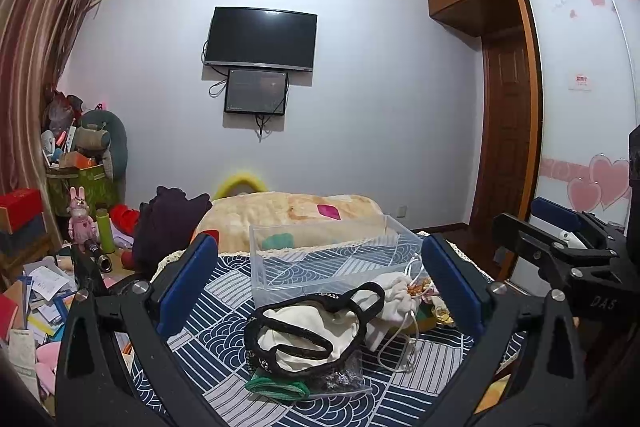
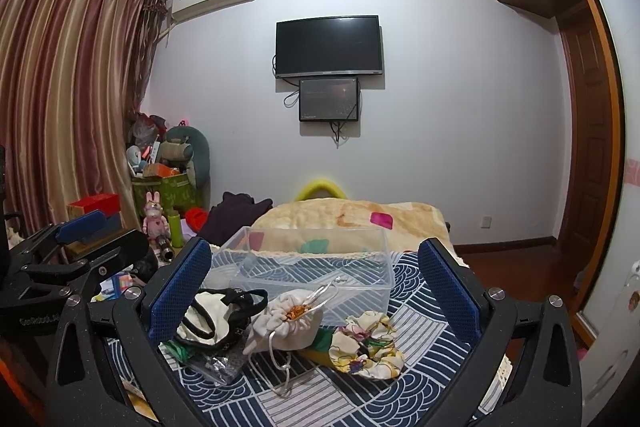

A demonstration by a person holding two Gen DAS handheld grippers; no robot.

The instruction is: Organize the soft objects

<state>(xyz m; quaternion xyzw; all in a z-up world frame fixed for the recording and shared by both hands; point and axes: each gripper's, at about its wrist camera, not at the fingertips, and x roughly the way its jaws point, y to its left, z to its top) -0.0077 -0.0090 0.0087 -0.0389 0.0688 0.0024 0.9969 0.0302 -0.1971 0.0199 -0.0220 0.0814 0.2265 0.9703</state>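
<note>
On the patterned cloth (image 2: 420, 291) ahead of you, the clear plastic bin (image 2: 304, 263) sits at twelve o'clock. Before it, the drawstring pouch (image 2: 288, 323) lies centre, the scrunchie (image 2: 368, 343) at three o'clock of the pouch, the black-trimmed fabric piece (image 2: 212, 315) at nine. Behind the bin lies a folded blanket (image 2: 352, 223).

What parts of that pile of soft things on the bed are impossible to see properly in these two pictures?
- Green cloth item: left wrist view, mostly buried under the cream pouch with black trim.
- Contents of the small clear plastic bag: right wrist view, too small and dark.
- Flat green-and-yellow thing: right wrist view, covered by the white drawstring pouch and floral scrunchie.
</note>
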